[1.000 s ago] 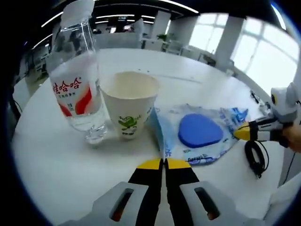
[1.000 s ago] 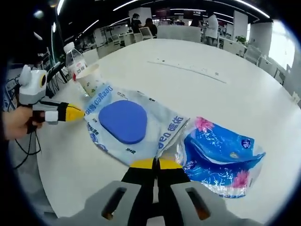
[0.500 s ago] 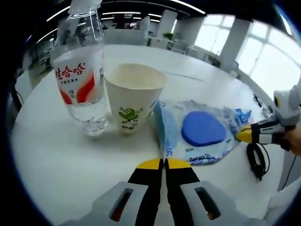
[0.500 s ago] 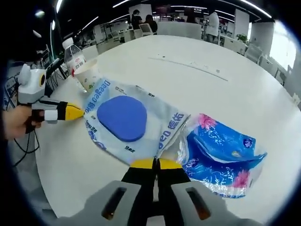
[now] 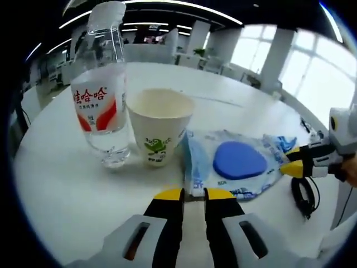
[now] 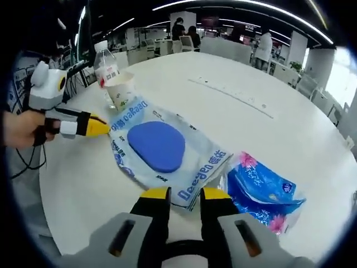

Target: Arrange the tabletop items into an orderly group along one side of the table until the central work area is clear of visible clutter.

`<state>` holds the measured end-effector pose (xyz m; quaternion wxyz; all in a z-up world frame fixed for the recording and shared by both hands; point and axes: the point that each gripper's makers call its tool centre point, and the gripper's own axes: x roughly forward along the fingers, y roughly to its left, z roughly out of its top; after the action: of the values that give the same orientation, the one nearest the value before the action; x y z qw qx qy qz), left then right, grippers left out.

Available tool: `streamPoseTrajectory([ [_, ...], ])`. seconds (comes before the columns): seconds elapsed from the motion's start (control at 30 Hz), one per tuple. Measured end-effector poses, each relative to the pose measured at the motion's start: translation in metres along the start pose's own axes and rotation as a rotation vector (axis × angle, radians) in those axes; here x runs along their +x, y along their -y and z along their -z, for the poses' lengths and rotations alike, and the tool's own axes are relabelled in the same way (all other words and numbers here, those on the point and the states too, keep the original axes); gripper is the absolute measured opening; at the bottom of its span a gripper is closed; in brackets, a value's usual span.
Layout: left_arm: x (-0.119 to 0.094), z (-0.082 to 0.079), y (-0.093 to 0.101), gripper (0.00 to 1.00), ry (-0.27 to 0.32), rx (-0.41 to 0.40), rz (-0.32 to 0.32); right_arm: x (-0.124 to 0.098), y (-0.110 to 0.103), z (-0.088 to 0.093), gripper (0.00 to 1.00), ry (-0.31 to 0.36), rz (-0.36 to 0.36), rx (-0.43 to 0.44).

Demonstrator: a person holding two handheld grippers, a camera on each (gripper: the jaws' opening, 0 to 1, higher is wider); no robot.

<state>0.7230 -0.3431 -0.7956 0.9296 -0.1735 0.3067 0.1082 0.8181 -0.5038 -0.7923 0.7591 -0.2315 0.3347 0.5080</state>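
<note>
A flat wet-wipes pack (image 5: 240, 167) with a blue oval lid (image 5: 240, 160) lies on the white round table (image 5: 72, 195). My left gripper (image 5: 193, 195) is open, and the pack's near corner lies in the gap between its jaws. A paper cup (image 5: 159, 131) and a water bottle (image 5: 102, 95) stand upright, side by side, just left of the pack. In the right gripper view, my right gripper (image 6: 184, 195) is open at the opposite edge of the pack (image 6: 167, 153). A blue tissue packet (image 6: 263, 192) lies to its right. The left gripper (image 6: 95, 126) sits at the pack's far-left corner.
A black cable (image 5: 303, 187) hangs at the table's edge near the right gripper (image 5: 292, 160), which a hand holds. Far across the table lies a thin strip (image 6: 231, 89). Desks and people are in the room behind.
Both grippers were shut on the wipes pack's edges and have now opened. The pack has slid a little toward the cup and bottle.
</note>
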Motion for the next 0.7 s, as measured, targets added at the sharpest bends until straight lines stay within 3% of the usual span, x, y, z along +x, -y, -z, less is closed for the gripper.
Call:
streamPoseTrajectory([
  [0.2,-0.002,-0.004,0.009,0.14,0.027,-0.001,0.017,-0.007,-0.001,-0.007,0.29,0.034,-0.003,-0.025],
  [0.33,-0.007,-0.011,0.013,0.20,0.045,0.006,0.022,-0.011,-0.008,-0.023,0.32,0.106,-0.035,-0.047],
  [0.43,-0.012,-0.014,0.011,0.33,0.067,0.040,0.002,-0.020,-0.013,-0.030,0.34,0.138,-0.043,-0.062],
  [0.53,-0.013,-0.015,0.004,0.39,0.077,0.037,0.006,-0.025,-0.015,-0.033,0.37,0.158,-0.048,-0.057],
  [0.7,-0.023,-0.019,-0.003,0.58,0.081,0.029,-0.029,-0.027,-0.014,-0.035,0.50,0.194,-0.046,-0.043],
])
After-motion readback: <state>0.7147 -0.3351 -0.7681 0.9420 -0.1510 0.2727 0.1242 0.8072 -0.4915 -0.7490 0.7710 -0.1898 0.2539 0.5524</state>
